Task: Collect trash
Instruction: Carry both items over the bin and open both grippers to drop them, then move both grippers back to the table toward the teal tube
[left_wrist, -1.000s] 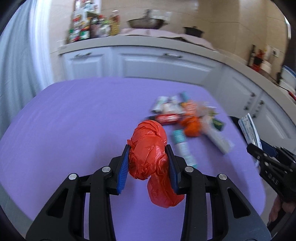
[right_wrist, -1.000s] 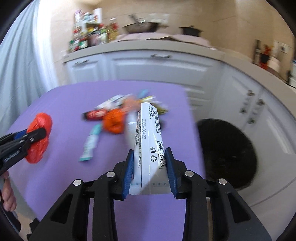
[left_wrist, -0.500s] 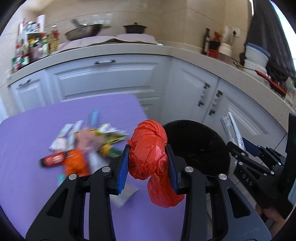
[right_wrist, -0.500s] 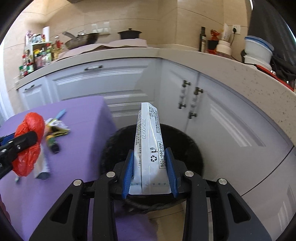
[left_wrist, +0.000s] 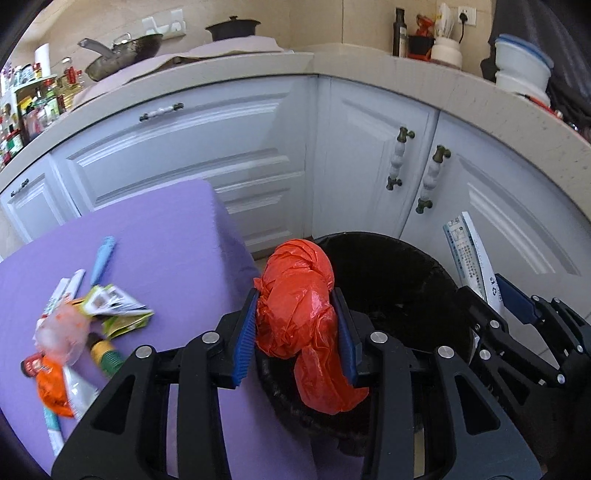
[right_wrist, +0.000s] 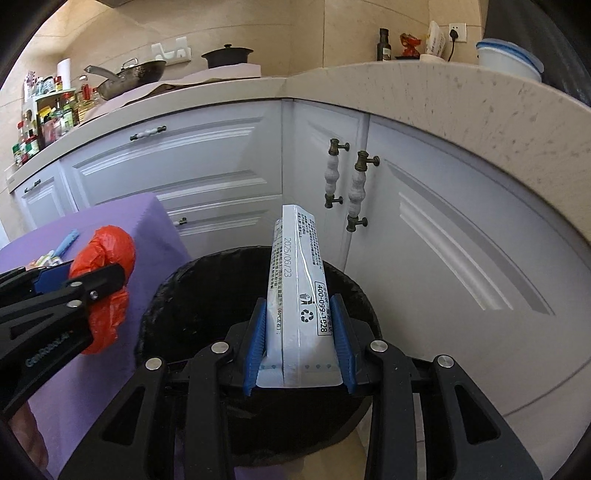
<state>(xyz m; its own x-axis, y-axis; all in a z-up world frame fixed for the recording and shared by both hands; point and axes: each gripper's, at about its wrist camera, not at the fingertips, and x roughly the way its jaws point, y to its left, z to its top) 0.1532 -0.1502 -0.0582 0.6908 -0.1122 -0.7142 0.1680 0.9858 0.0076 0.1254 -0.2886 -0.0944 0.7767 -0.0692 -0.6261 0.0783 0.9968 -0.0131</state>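
Here both fingers pinch trash, red bag (left_wrist: 299, 314) and white packet (right_wrist: 301, 295), above the bin's rim (right_wrist: 162, 284).

purple table (left_wrist: 155, 236) | wrappers and tubes (left_wrist: 74, 332) | floor: black bin (right_wrist: 207, 295)

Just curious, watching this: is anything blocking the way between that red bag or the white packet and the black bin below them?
Nothing visible does. The red bag in the left gripper and the white packet in the right gripper both hang over the open black bin, which has no lid.
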